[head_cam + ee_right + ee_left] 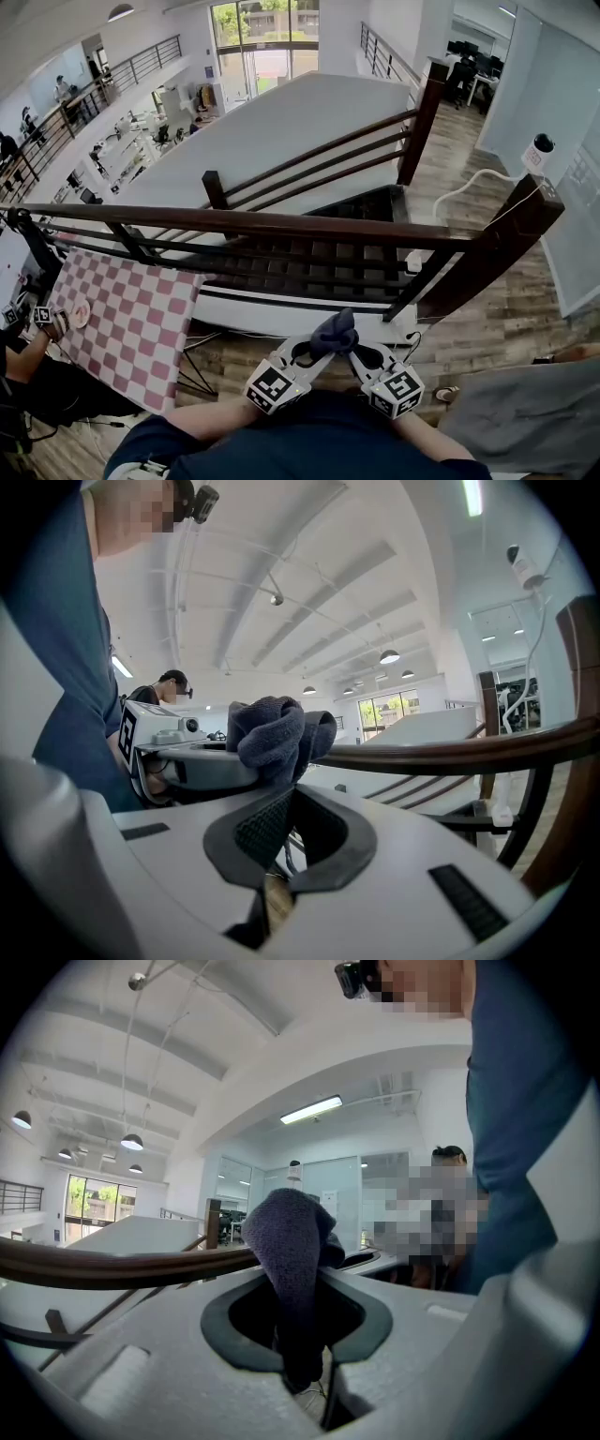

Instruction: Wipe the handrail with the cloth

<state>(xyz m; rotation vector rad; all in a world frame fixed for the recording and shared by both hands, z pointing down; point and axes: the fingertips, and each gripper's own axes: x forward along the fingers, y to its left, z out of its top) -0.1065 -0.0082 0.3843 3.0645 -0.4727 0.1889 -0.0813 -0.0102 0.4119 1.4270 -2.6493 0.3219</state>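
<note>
A dark grey-blue cloth [333,330] is bunched between my two grippers, close to my body and just short of the dark brown wooden handrail [253,223]. That rail crosses the head view from left to right. My left gripper [314,352] is shut on the cloth [291,1241], which runs down through its jaws [298,1283]; the handrail [112,1265] passes behind. My right gripper [358,352] meets the same cloth [272,733] at its tips [289,794] and looks shut on its edge. The handrail [450,754] curves away to the right, and the left gripper [169,747] shows beside the cloth.
Lower rails [281,258] and a stairwell lie beyond the handrail. A thick newel post [511,234] stands at the right, with a white camera [539,150] above it. A red-and-white checked panel [131,319] leans at the left, beside another person's arm [37,347].
</note>
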